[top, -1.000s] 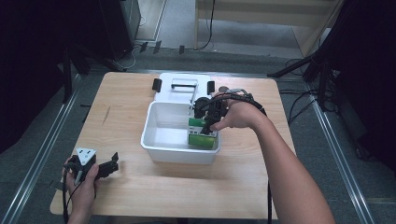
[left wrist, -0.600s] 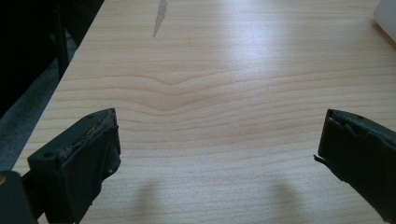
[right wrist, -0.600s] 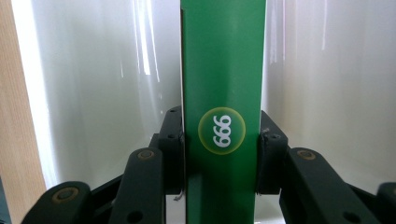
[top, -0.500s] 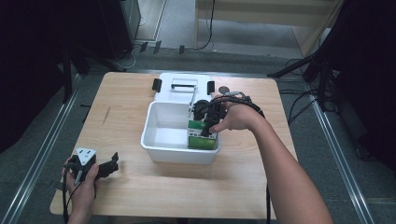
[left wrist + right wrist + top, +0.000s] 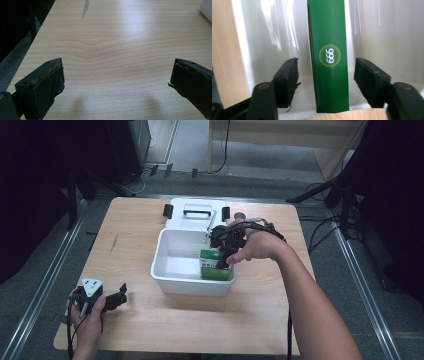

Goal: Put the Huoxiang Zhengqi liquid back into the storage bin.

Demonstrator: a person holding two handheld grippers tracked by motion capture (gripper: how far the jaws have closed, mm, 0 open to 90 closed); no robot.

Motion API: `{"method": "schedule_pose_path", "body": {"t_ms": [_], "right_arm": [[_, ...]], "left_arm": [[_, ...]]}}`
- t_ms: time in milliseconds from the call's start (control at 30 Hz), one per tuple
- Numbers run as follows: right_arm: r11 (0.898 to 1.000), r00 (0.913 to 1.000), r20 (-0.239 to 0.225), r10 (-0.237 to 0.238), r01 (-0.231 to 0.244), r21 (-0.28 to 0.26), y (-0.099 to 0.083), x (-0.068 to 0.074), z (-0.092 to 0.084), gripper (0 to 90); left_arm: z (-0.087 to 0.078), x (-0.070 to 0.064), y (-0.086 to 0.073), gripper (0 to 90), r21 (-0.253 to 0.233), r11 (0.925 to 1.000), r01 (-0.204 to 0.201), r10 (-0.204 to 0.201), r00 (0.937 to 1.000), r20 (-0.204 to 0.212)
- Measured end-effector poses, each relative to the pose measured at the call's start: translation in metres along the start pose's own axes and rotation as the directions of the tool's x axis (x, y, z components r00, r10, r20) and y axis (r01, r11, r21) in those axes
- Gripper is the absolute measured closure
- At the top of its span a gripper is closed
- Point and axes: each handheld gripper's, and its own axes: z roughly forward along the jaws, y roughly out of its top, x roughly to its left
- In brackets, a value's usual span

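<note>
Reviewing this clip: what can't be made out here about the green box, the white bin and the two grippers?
- Green box: high view, the right hand and right gripper cover its top; right gripper view cuts off its far end, so its length is unclear.
- White bin: the floor under the box is hidden by the box.
- Bin lid: latch details too small.
- Left gripper: jaw bases cut off by the frame edge.

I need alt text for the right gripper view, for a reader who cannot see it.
A green box with a "999" logo stands inside a white bin, between the open jaws of the right gripper, whose pads do not touch it. The jaws have just been opening.
</note>
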Motion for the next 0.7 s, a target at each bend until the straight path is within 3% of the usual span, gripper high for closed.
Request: {"method": "schedule_pose_path", "body": {"t_ms": [167,233,267,333,400,467,500,533,567,633,700], "right_arm": [[0.992,0.9959,-0.008,0.090,-0.090,-0.085,-0.004,0.001,-0.015,27.7],[0.981,0.9908,-0.012,0.135,-0.135,-0.139,-0.007,0.000,-0.022,22.6],[0.969,0.9843,-0.008,0.177,-0.175,-0.176,-0.010,-0.001,-0.028,20.3],[0.954,0.9772,0.001,0.212,-0.207,-0.216,-0.013,-0.003,-0.034,15.8],[0.927,0.9627,0.014,0.270,-0.256,-0.276,-0.018,-0.004,-0.041,12.4],[0.905,0.9547,0.039,0.295,-0.266,-0.332,-0.024,-0.003,-0.047,11.3],[0.895,0.9493,0.041,0.312,-0.279,-0.347,-0.026,-0.003,-0.049,9.3],[0.876,0.9400,0.035,0.339,-0.302,-0.375,-0.029,-0.005,-0.051,4.8],[0.867,0.9355,0.028,0.352,-0.315,-0.386,-0.031,-0.005,-0.052,0.5],[0.836,0.9177,0.024,0.397,-0.350,-0.423,-0.038,-0.007,-0.055,0.0],[0.792,0.8877,0.027,0.460,-0.396,-0.464,-0.047,-0.010,-0.057,0.0]], "left_arm": [[0.000,0.000,0.000,0.0,0.000,1.0000,0.002,-0.002,1.0000,0.001],[0.000,0.000,0.000,0.0,0.000,1.0000,0.002,-0.002,1.0000,0.001],[0.000,0.000,0.000,0.0,0.000,1.0000,0.002,-0.002,1.0000,0.001],[0.000,0.000,0.000,0.0,0.000,1.0000,0.002,-0.002,1.0000,0.000],[0.000,0.000,0.000,0.0,0.001,1.0000,0.000,0.000,1.0000,0.001],[0.000,0.000,0.000,0.0,-0.003,1.0000,0.001,-0.001,1.0000,0.000],[0.000,0.000,0.000,0.0,-0.003,1.0000,0.001,-0.001,1.0000,0.000],[0.000,0.000,0.000,0.0,-0.003,1.0000,0.001,-0.001,1.0000,0.000],[0.000,0.000,0.000,0.0,-0.003,1.0000,0.001,-0.001,1.0000,0.000],[0.000,0.000,0.000,0.0,-0.003,1.0000,-0.001,0.001,1.0000,-0.001],[0.000,0.000,0.000,0.0,-0.003,1.0000,-0.002,0.002,1.0000,-0.002]]}}
